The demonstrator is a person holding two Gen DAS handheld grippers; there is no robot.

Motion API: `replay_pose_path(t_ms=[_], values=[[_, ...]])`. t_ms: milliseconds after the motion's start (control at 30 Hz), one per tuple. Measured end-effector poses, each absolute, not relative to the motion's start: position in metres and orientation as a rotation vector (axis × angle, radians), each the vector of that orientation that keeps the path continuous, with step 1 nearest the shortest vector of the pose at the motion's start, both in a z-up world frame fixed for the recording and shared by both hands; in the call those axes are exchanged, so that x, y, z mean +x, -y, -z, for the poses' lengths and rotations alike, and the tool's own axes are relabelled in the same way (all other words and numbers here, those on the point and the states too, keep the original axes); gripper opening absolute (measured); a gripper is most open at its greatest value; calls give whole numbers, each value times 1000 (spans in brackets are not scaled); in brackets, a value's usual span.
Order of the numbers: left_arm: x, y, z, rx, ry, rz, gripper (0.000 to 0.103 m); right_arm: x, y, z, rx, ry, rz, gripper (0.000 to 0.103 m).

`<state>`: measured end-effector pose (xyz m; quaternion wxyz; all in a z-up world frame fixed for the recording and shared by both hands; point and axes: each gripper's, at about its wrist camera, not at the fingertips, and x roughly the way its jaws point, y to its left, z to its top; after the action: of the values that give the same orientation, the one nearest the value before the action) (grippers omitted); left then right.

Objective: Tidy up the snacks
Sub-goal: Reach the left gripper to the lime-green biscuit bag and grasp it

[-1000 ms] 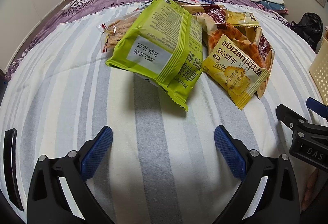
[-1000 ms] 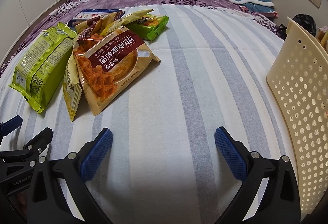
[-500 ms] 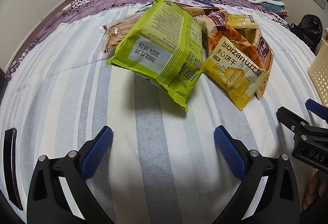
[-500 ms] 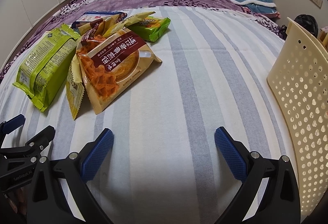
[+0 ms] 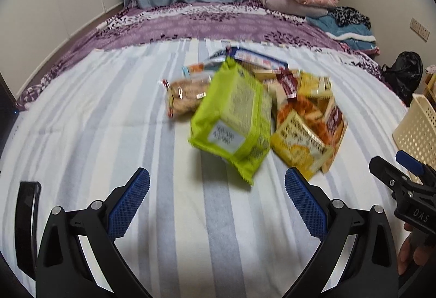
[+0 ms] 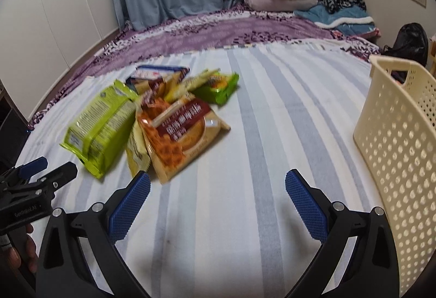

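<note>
Presently catalogued on the striped bedsheet: a heap of snack packets. Lime-green packet, nearest the left gripper, lies over a clear bag of biscuits. Yellow cracker packet beside it; brown waffle-print packet at the heap's right; small green packet and blue box behind. Cream perforated basket stands well apart, right of the heap. Left gripper: jaws spread wide, holding nothing. Right gripper: likewise wide apart and empty, above bare sheet.
</note>
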<state>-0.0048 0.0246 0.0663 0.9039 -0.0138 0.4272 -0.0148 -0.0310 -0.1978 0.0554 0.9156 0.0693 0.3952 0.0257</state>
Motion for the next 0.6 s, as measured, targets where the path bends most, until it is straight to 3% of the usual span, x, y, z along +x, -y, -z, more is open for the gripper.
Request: replay_pose_path(t_ms=[600], values=[[41,-3,-47,83,-910,14,101,-14,207,-48,201,-842,-72,98]])
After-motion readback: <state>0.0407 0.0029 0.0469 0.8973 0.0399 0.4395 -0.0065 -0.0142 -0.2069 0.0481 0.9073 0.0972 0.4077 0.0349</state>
